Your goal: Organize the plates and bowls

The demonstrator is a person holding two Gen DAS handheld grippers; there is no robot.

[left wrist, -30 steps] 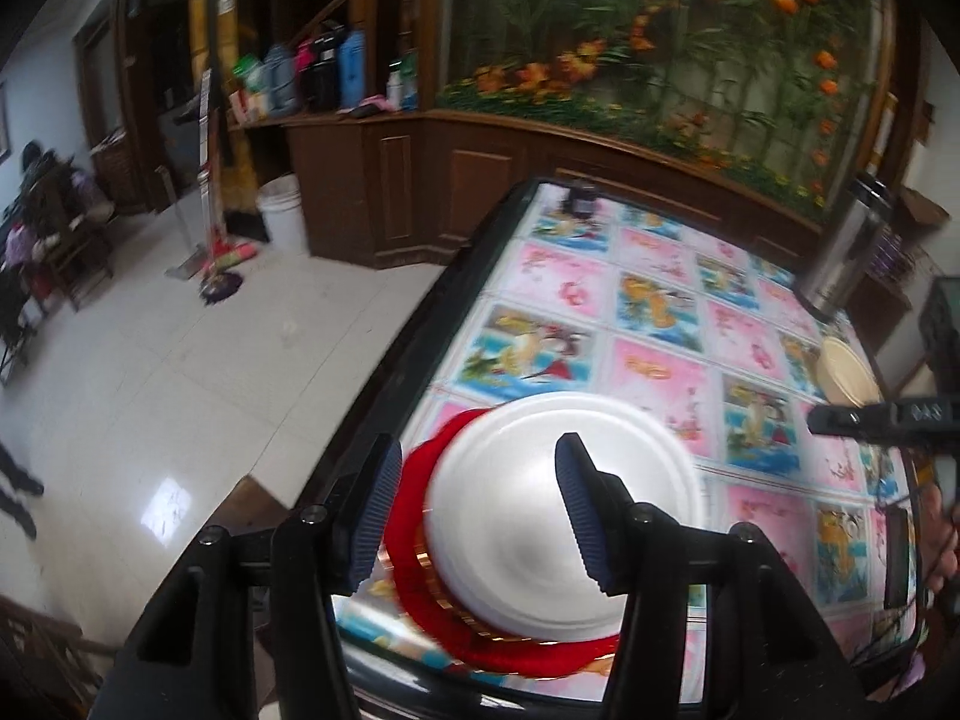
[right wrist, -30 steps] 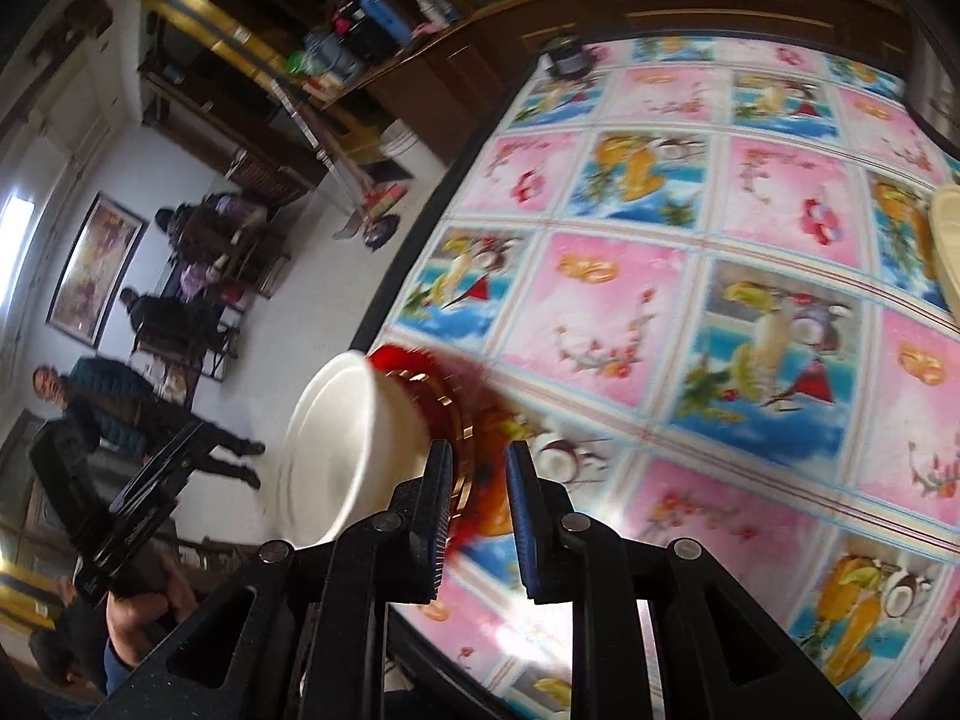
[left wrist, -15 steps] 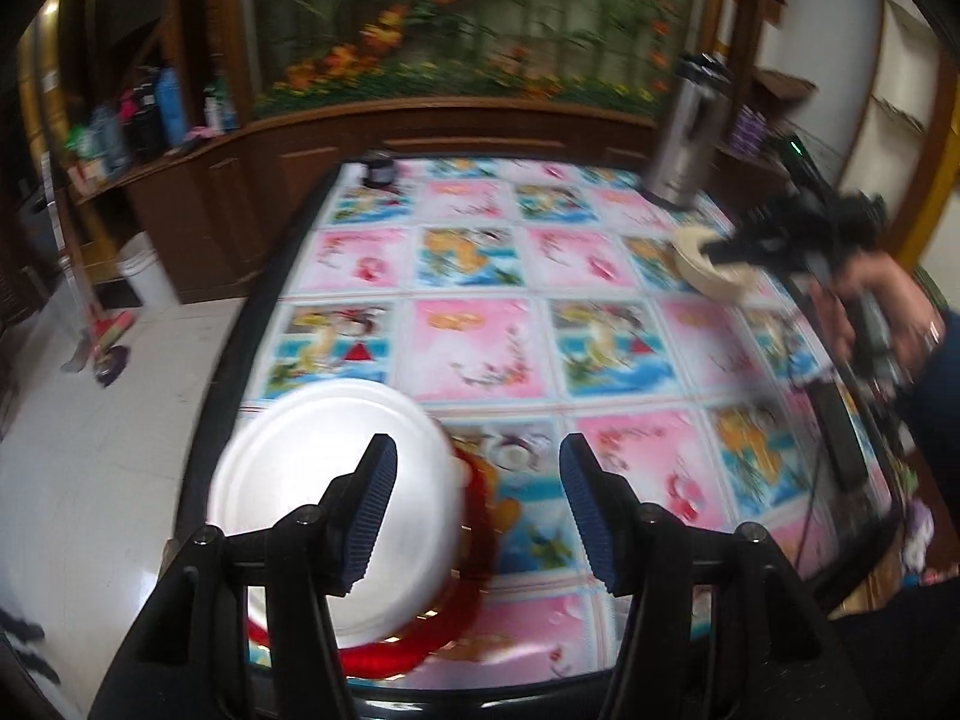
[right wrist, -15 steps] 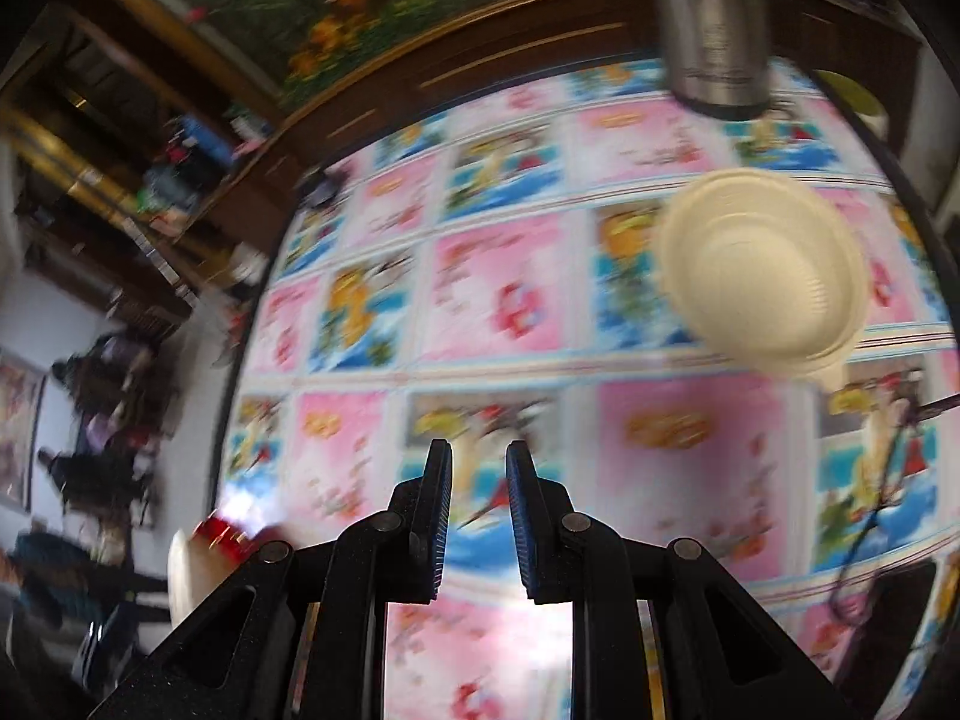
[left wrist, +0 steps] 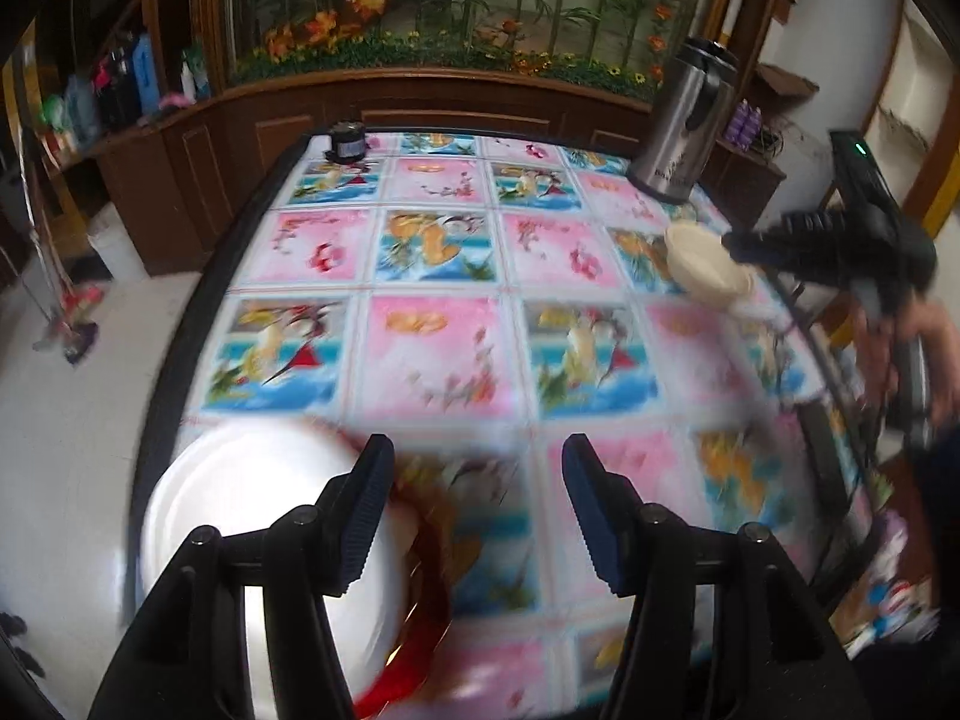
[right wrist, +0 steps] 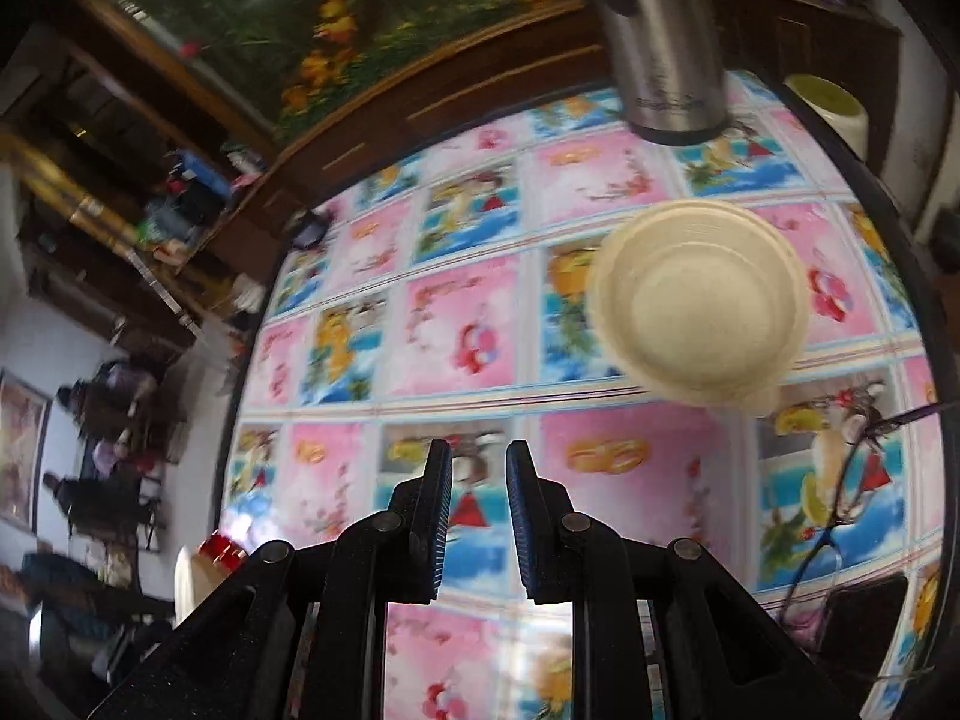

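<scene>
A white bowl sits upside down on a red plate at the table's near left corner; my left gripper is open and empty above its right side. A cream bowl stands on the table's right side, also in the left wrist view. My right gripper hovers above the table, short of the cream bowl, its jaws a narrow gap apart and empty. The white bowl and red plate show at the right wrist view's lower left.
A steel thermos stands at the far right of the table, a small black object at the far left corner. Glasses and a dark phone lie near the right edge. The flowered tablecloth covers the table.
My right gripper swung away from the white bowl and red plate across the table toward the cream bowl. My left gripper turned right, off the white bowl's centre.
</scene>
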